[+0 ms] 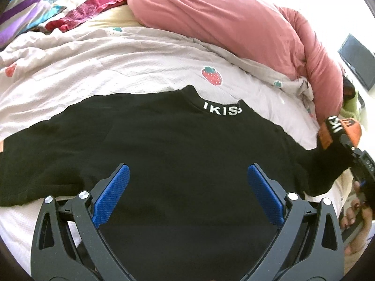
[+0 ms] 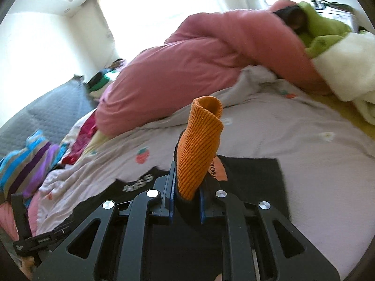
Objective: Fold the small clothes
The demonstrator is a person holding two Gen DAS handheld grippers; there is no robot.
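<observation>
A small black sweater [image 1: 175, 154] with white letters on its collar [image 1: 221, 111] lies spread flat on the bed. My left gripper [image 1: 187, 185] is open and empty, hovering low over the sweater's body with its blue pads [image 1: 112, 192] wide apart. My right gripper [image 2: 186, 194] is shut on the sweater's right sleeve; the orange ribbed cuff [image 2: 201, 145] sticks up between its fingers. In the left wrist view the right gripper [image 1: 339, 140] holds that sleeve lifted at the right edge. The sweater's body [image 2: 253, 178] shows below the cuff.
The bed has a pale strawberry-print cover [image 1: 140, 70]. A big pink duvet [image 1: 234, 21] is heaped at the back. Striped and red clothes [image 1: 28, 11] lie at the back left. Green and white fabric [image 2: 328, 37] lies at the far right. A dark screen [image 1: 358, 63] hangs on the wall.
</observation>
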